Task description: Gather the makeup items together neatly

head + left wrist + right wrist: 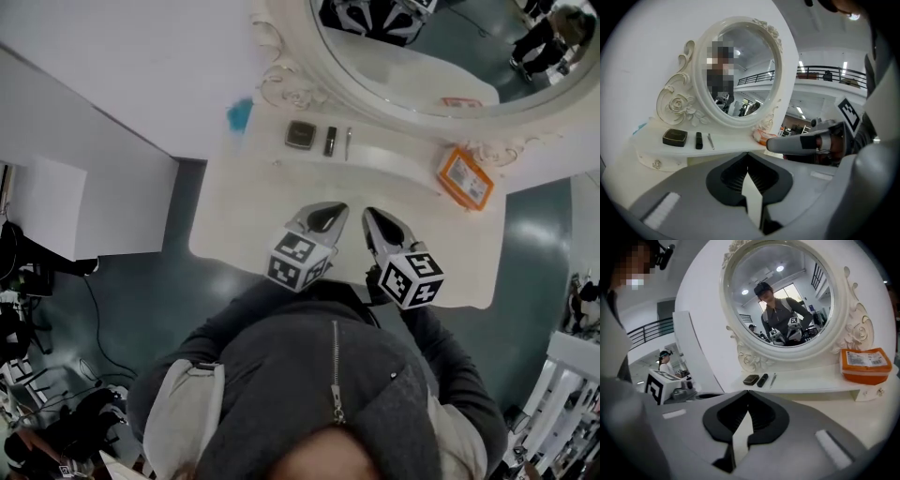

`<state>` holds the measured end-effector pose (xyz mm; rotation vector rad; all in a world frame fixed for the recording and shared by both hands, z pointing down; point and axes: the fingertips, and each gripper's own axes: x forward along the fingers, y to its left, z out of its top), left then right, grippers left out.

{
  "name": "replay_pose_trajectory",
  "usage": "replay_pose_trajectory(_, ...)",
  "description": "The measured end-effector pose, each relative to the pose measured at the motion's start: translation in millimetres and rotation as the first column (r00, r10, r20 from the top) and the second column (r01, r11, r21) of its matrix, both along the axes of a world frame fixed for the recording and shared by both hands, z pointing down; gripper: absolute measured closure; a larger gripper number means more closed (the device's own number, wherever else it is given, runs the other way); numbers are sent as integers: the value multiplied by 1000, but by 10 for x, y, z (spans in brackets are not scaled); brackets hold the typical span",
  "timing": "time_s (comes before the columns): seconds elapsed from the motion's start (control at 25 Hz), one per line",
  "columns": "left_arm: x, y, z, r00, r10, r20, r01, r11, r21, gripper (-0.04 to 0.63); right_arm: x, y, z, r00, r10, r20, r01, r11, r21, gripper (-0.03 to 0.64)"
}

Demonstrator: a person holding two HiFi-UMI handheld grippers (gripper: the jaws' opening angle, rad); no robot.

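Jaws closed, dark compact (300,134), tube (330,141), maybe tweezers (348,142)

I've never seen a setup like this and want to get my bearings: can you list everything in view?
dressing table: one, cream, below the grippers
mirror: one, oval, ornate cream frame, at the back of the table
compact: one, dark, on the raised shelf, leftmost of a row of three
tube: one, black, just right of the compact
slim tool: one, silvery, right of the tube
orange pack: one, at the shelf's right end
blue thing: one, at the shelf's left end, too blurred to name
jacket: one, dark grey, on the person
left gripper: one, grey, shut, empty
right gripper: one, grey, shut, empty
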<state>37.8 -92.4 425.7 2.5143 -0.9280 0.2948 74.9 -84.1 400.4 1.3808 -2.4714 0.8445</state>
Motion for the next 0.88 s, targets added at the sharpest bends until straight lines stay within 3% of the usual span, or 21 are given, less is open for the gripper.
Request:
replay_pose_trajectory(0.12, 123, 117, 36, 999, 49, 7, -49, 999, -9, 586, -4, 158, -1, 1000, -10, -5, 10, 999, 34, 614)
replay_pose_trajectory(0.28, 222, 235, 152, 997, 81, 17, -80, 996, -29, 586, 34, 251, 140, 996, 76, -38, -74, 996, 56, 614)
replay_pose_trajectory(0.44, 222, 274, 251, 997, 73, 23, -71, 996, -55, 586, -50, 330, 307, 994, 102, -39, -101, 995, 14, 614)
replay_pose_trajectory(0.88, 104, 195, 282, 999, 23, 42, -21, 999, -50, 586, 130, 275, 298, 977, 204, -59, -203, 979, 28, 615)
